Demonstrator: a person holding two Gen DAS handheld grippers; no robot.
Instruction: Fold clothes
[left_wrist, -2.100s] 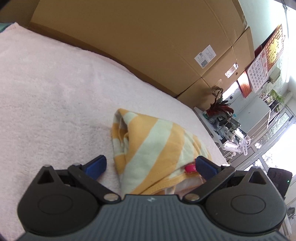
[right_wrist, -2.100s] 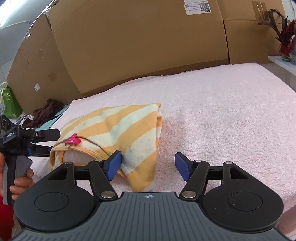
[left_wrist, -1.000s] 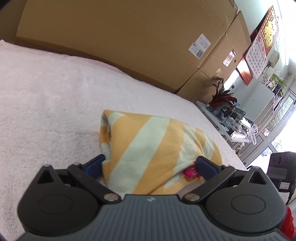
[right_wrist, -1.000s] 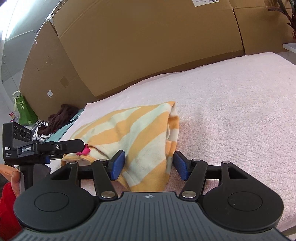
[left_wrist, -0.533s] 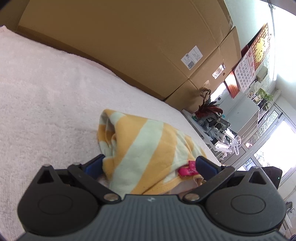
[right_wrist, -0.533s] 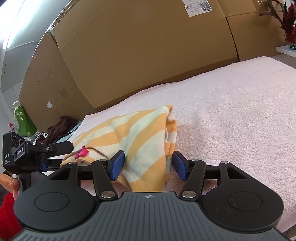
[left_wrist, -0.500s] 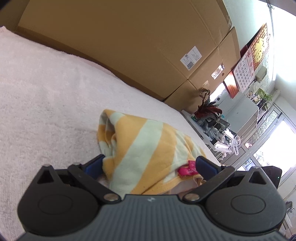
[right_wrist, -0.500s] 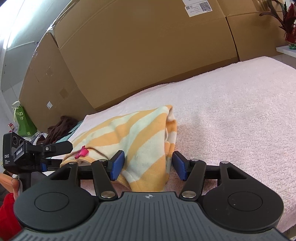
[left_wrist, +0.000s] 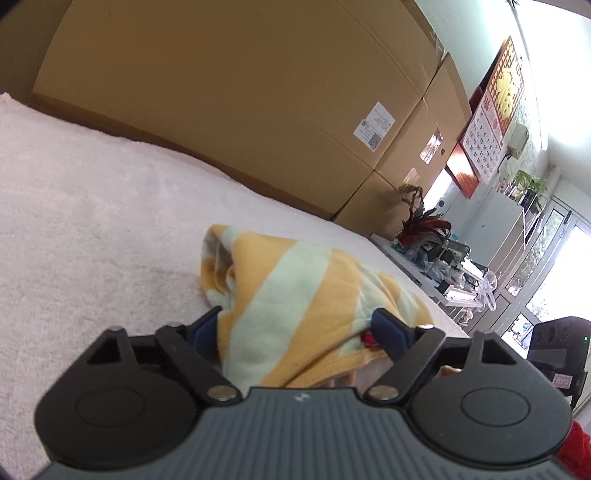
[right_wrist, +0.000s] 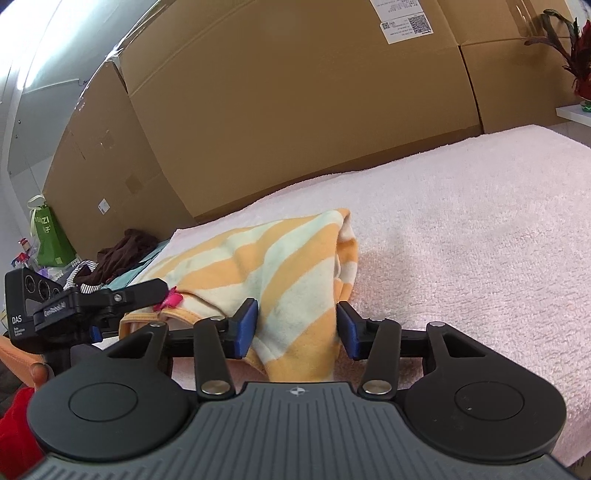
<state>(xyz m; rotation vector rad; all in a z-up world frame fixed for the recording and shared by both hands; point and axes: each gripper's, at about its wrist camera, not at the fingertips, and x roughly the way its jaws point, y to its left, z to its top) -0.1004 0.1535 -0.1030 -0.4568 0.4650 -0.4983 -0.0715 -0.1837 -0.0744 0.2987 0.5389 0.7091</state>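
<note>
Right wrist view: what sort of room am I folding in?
Likely a storeroom or workroom, not a bedroom: big cardboard boxes wall off a towel-covered table, and a wall calendar hangs near glass doors.

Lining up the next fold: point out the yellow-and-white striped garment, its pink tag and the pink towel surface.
Yellow-and-white striped garment (right_wrist: 280, 258), right wrist view, top face.
Pink tag (right_wrist: 170, 298), right wrist view, centre.
Pink towel surface (right_wrist: 461, 229), right wrist view, bare patch.

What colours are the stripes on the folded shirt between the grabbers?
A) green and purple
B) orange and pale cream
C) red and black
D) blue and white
B: the striped shirt lying on the pink towel has wide orange and pale cream bands, seen from both wrist views.
</note>
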